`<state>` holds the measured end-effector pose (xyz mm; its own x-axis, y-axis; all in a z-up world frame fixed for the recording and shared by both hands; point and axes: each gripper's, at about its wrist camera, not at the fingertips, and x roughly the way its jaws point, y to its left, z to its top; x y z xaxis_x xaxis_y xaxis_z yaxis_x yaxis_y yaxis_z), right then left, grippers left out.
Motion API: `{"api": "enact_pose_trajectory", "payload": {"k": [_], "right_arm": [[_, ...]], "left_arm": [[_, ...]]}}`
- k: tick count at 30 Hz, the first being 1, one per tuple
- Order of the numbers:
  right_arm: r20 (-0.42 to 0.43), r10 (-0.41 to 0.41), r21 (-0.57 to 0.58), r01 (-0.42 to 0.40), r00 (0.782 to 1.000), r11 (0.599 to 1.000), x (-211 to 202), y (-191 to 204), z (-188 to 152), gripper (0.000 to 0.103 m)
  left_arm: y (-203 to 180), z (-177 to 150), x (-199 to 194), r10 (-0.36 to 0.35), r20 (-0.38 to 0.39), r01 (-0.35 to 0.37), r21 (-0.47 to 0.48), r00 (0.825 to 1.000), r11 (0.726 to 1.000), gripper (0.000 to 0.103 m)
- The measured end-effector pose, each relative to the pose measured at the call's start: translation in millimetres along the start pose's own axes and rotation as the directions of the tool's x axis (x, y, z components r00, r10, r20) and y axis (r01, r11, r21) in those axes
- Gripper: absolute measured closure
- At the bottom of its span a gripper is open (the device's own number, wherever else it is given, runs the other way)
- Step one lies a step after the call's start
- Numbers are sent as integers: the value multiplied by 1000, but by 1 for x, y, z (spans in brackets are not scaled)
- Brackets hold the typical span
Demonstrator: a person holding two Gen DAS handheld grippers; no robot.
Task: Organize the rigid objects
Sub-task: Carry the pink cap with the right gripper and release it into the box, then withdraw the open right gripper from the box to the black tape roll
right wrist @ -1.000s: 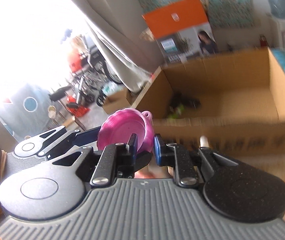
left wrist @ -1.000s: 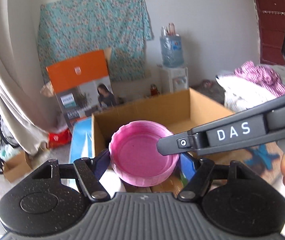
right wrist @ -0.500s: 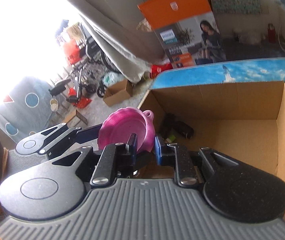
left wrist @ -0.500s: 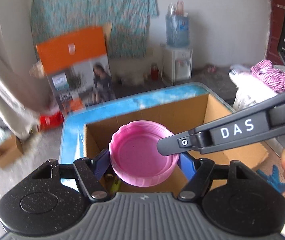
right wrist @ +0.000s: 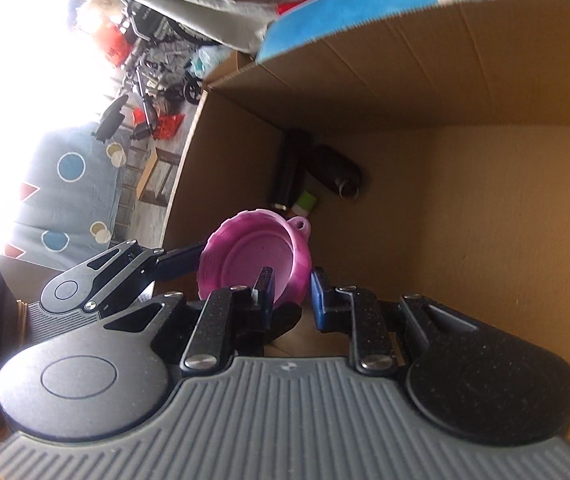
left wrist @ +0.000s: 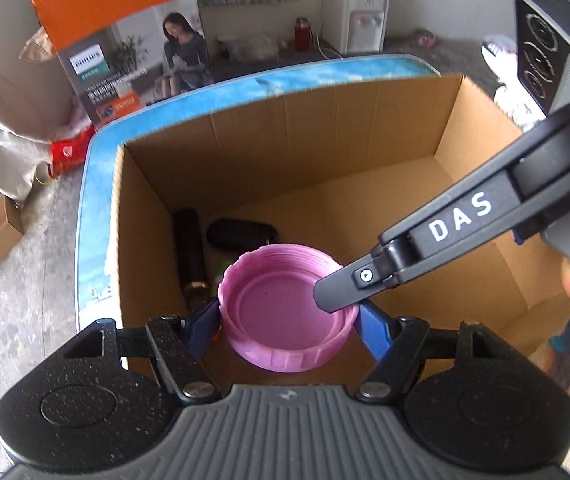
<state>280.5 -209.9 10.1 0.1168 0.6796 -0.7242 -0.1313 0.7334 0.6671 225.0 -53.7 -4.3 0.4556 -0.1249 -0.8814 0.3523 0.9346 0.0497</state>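
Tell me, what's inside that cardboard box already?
In the cardboard box: a black cylinder, a dark oval case and something small and green. The pink lid hides the floor beneath.

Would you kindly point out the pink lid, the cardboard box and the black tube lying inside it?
pink lid (left wrist: 281,312), left wrist view, on its inner face.
cardboard box (left wrist: 325,136), left wrist view, on the far inner wall.
black tube (left wrist: 189,244), left wrist view, on the middle of its body.
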Motion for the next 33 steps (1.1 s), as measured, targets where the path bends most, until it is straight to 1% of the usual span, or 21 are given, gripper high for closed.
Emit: {"api": "enact_pose_trajectory", "payload": {"k": [3,5,9,12,13,18,20,25,29,33], "right_arm": [[-39,-15,-3,15,999,1000,12,-2,2,84],[-64,-23,0,23,998,1000,18,-3,4,81],[-108,-40,-5,40,993,999,30,0,7,78],[-111,-46,5,47,993,999,31,-1,8,75],[-108,-44,11,46,993,999,31,-1,8,73],[-69,-18,21,20,997,1000,18,-11,2,68],[-47,2,26,0,999,1000,13,-14,0,62],[17,56,54,-57,998,997,-3,-14,-6,60],[80,87,41,-91,993,995,-25,-5,-16,59],[162,125,11,-129,979,992,-59,5,-31,56]], "left_arm": [[0,-3,2,-2,-19,2,14,1000,1000,29],[-1,-4,2,0,-27,0,27,1000,1000,27],[2,-2,0,-22,-38,22,12,999,1000,26],[3,-1,-2,-31,-37,31,-1,999,1000,26],[3,0,-3,-33,-35,33,-5,999,999,25],[1,-3,-11,-42,-14,42,-20,999,999,24],[1,-4,-17,-44,1,44,-26,999,999,23],[0,-7,-36,-47,46,49,-34,998,998,22],[-2,-15,-57,-28,102,31,-29,994,999,20],[-3,-25,-82,-11,165,16,-24,986,1000,18]]}}
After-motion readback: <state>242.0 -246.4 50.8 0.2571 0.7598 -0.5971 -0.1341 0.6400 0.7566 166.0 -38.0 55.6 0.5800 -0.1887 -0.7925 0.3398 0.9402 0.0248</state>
